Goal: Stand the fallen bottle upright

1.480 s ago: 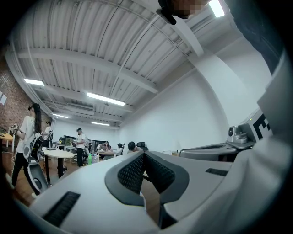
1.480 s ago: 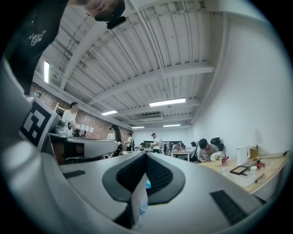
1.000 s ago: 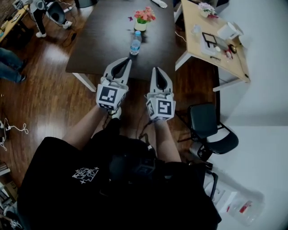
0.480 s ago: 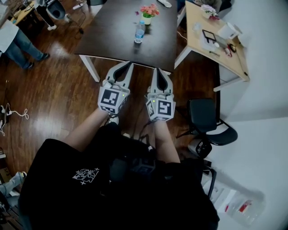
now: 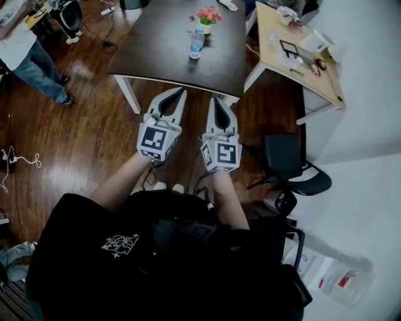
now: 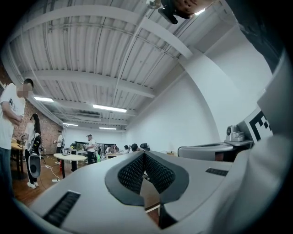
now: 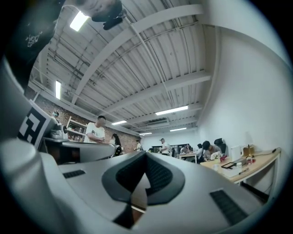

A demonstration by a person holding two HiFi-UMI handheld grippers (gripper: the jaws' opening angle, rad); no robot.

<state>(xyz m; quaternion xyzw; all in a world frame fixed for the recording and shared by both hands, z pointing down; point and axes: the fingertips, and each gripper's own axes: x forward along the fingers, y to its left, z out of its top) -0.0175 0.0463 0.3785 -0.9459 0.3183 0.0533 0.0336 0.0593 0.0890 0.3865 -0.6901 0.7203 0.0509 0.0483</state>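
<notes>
A clear water bottle (image 5: 197, 44) with a blue label stands upright on the dark table (image 5: 169, 56), just in front of a pot of pink flowers (image 5: 208, 15). My two grippers are held side by side over the wooden floor, short of the table's near edge and well apart from the bottle. The left gripper (image 5: 181, 92) is shut with nothing in it, its tips meeting (image 6: 144, 153). The right gripper (image 5: 214, 100) is shut and empty too, its tips together (image 7: 146, 153). Both gripper views look out level across the room, and the bottle is not in them.
A light wooden desk (image 5: 294, 53) with small items adjoins the dark table on the right. A black chair (image 5: 289, 169) stands right of my right arm. A person (image 5: 28, 53) stands at the upper left. Cables (image 5: 14, 177) lie on the floor at left.
Both grippers have drawn back from the table together, and the table with the bottle now lies farther off. A standing person has come into view at the upper left.
</notes>
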